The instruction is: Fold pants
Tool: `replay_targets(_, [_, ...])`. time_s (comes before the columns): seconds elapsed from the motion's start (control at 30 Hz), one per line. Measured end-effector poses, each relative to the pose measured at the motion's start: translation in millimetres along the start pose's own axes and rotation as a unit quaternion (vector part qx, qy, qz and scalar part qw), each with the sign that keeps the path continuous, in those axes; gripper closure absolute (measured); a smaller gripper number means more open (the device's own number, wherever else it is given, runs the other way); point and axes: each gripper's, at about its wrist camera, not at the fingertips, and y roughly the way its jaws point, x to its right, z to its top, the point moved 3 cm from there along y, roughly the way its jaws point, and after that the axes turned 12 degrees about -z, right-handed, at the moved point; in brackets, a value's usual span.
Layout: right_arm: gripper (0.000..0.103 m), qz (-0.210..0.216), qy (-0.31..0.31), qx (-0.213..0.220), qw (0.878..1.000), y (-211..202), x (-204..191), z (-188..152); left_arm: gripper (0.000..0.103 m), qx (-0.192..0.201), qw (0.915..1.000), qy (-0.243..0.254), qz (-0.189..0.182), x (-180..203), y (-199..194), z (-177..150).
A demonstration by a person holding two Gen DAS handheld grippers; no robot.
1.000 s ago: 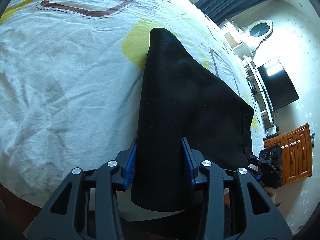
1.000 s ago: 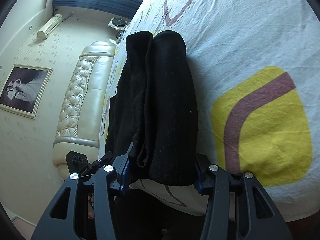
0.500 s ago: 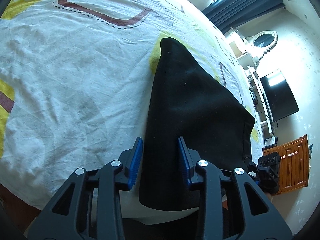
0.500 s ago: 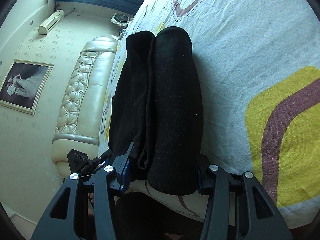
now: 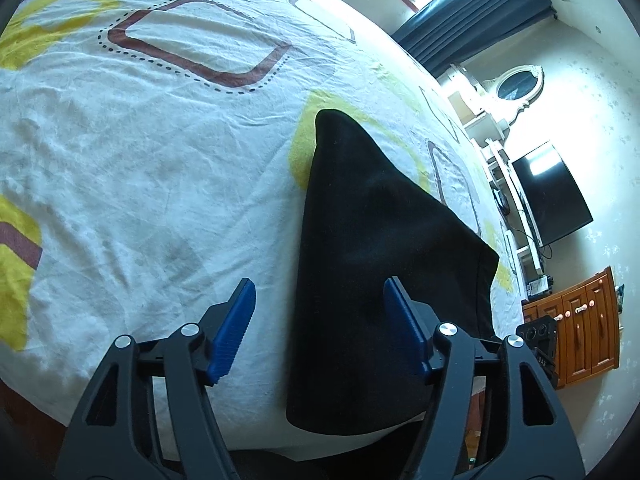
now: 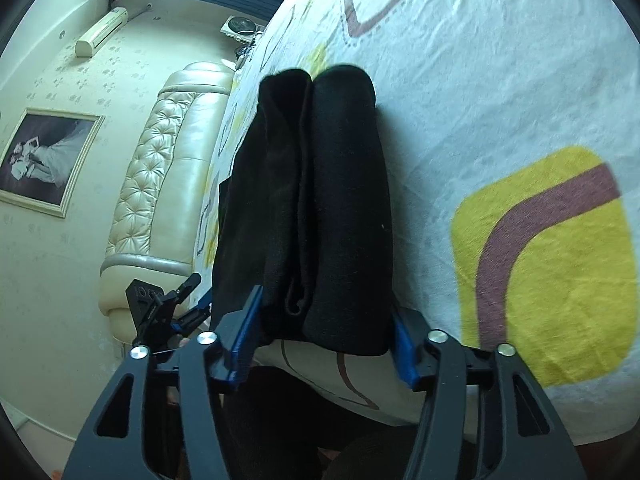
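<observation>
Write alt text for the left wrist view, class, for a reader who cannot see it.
Folded black pants lie on a bed sheet patterned in white, yellow and maroon. The left gripper is open, its blue fingertips spread either side of the pants' near left edge. A dark television and wooden cabinet stand at right.

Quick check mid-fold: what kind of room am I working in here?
Most likely a home bedroom: the black pants lie on a bed sheet, with a tufted headboard behind and a TV opposite.

Pants' (image 6: 320, 200) near edge behind right tool (image 6: 324, 320)
</observation>
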Motion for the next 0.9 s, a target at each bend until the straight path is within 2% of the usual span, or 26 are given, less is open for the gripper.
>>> replay_targets(0.03, [0.030,-0.012,-0.009,0.017,1.000,-9.4,1.9,4.3,0.033,-0.002,1.0000,-0.001,-0.003,-2.4,1.6,4.0])
replay_targets(0.1, [0.025,-0.024,-0.008,0.046,0.999,-23.9,6.9,17.1,0.031,-0.007,0.9999,-0.004,-0.011,-7.6,8.8,13.2])
replay_targets(0.2, [0.025,-0.011,0.019,0.067,0.997,-25.4,18.7,42.1,0.031,-0.024,0.9995,-0.016,-0.015,-15.3,30.2,26.7])
replay_targets(0.3, [0.025,0.015,0.030,0.064,0.997,-4.6,22.8,66.8,0.031,-0.036,0.9987,-0.031,-0.016,-21.8,54.2,39.7])
replay_targets(0.4, [0.025,0.016,0.018,0.053,0.998,22.7,13.6,84.8,0.024,-0.034,0.9990,-0.018,-0.021,-16.5,68.3,51.8])
replay_targets(0.5, [0.024,0.037,-0.003,0.050,0.998,37.7,-1.0,94.3,0.024,-0.039,0.9986,-0.014,-0.032,-10.7,79.6,58.5])
replay_targets(0.57, [0.023,0.020,-0.025,0.039,0.999,47.4,-11.7,93.8,0.025,-0.039,0.9990,-0.003,-0.020,-7.0,85.2,58.8])
replay_targets(0.63, [0.027,-0.003,-0.057,0.034,0.998,52.4,-21.1,90.9,0.044,-0.044,0.9985,0.030,0.010,-1.3,90.6,57.6])
replay_targets(0.67, [0.031,-0.012,-0.059,0.035,0.998,53.2,-22.2,89.5,0.050,-0.048,0.9978,0.043,0.014,2.0,92.5,57.4])
replay_targets(0.7, [0.043,-0.015,-0.055,0.037,0.998,53.3,-21.3,88.9,0.057,-0.052,0.9974,0.049,0.013,4.2,93.3,58.1])
replay_targets(0.73, [0.046,-0.012,-0.049,0.041,0.998,52.7,-19.6,88.5,0.063,-0.050,0.9973,0.050,0.019,5.7,92.6,58.9])
replay_targets(0.8, [0.049,-0.012,-0.053,0.053,0.997,51.0,-18.9,85.6,0.071,-0.045,0.9977,0.042,0.025,6.2,90.2,61.2])
replay_targets(0.9, [0.052,-0.022,-0.057,0.072,0.996,50.5,-22.0,85.2,0.076,-0.037,0.9971,0.051,0.043,11.3,89.5,64.5])
